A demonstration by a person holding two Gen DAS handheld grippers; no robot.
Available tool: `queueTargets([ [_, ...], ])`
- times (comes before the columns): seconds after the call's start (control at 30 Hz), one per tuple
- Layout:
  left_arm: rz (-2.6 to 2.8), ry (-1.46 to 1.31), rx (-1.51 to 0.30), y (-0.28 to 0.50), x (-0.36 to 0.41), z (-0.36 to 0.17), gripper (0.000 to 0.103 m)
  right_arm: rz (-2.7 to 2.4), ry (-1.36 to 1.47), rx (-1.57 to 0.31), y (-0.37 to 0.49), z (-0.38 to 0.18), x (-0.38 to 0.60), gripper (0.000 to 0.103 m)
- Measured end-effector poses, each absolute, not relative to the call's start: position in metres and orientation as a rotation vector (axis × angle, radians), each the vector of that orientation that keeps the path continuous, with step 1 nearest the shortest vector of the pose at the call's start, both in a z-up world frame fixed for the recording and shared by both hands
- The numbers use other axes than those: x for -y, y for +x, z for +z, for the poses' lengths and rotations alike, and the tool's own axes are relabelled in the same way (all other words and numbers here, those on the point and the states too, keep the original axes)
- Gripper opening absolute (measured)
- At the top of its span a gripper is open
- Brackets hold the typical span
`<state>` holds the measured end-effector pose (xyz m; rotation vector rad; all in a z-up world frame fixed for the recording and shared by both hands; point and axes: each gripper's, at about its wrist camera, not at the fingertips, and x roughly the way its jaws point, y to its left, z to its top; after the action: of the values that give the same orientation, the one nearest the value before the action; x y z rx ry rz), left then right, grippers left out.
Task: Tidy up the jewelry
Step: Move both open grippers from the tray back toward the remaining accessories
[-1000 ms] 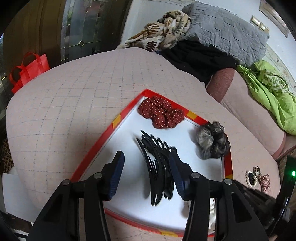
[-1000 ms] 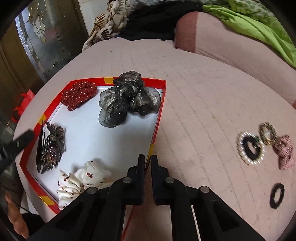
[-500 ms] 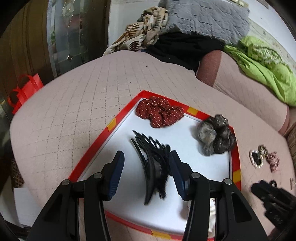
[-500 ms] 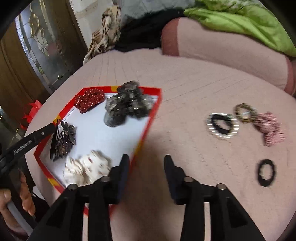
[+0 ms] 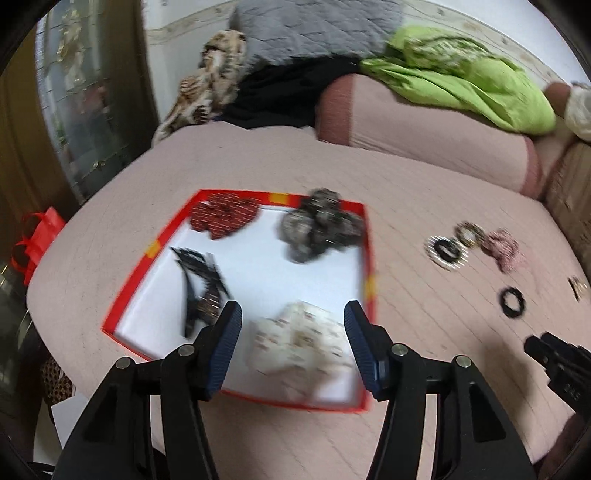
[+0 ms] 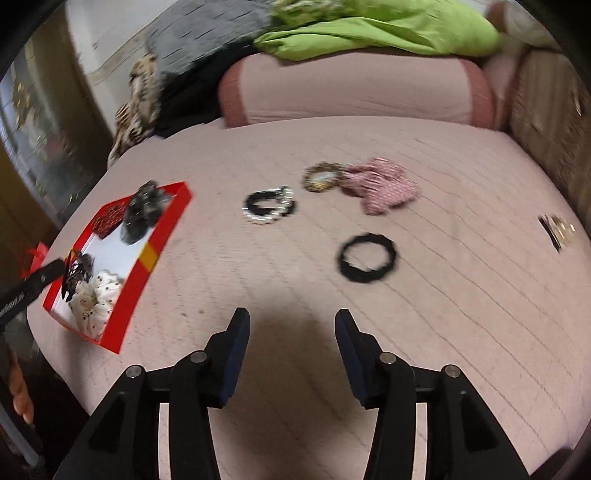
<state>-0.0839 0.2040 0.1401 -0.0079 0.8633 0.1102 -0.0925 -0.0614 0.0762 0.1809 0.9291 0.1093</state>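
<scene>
A red-rimmed white tray (image 5: 144, 266) (image 6: 147, 258) lies on the pink quilted bed. It holds a red dotted scrunchie (image 5: 223, 218), a grey-black scrunchie (image 5: 317, 229), a black claw clip (image 5: 201, 291) and a white patterned scrunchie (image 5: 299, 343). My left gripper (image 5: 291, 339) hovers above the white scrunchie, its jaws opening and empty. Right of the tray lie a pearl-and-black band (image 6: 269, 205), a gold band (image 6: 322, 176), a pink scrunchie (image 6: 380, 186), a black hair tie (image 6: 366, 257) and a small gold clip (image 6: 557, 229). My right gripper (image 6: 291, 350) is over bare quilt, jaws opening, empty.
A pink bolster (image 6: 354, 88) runs along the back, with a green cloth (image 6: 380, 33), a grey quilted pillow (image 5: 317, 26) and a patterned fabric (image 5: 207, 88) behind it. A red bag (image 5: 37, 240) hangs off the bed's left edge. Part of a hand (image 6: 18, 391) shows low at the left.
Both grippers swept to the right across the bed. The right gripper went from shut to open. The left gripper left the black claw clip and now stands over the white scrunchie.
</scene>
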Motion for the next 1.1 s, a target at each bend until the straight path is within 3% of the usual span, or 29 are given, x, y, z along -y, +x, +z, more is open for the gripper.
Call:
queueTargets([
  [0.5,0.025,0.1,-0.891,-0.099,-0.138,0.147,0.057,0.054,0.239,-0.875,-0.109,0.079,0.099,0.055],
  [1.1,0.015,0.113,-0.957,-0.084,-0.126,0.13,0.057,-0.014,0.334,-0.884,-0.112,0.059,0.147,0.056],
])
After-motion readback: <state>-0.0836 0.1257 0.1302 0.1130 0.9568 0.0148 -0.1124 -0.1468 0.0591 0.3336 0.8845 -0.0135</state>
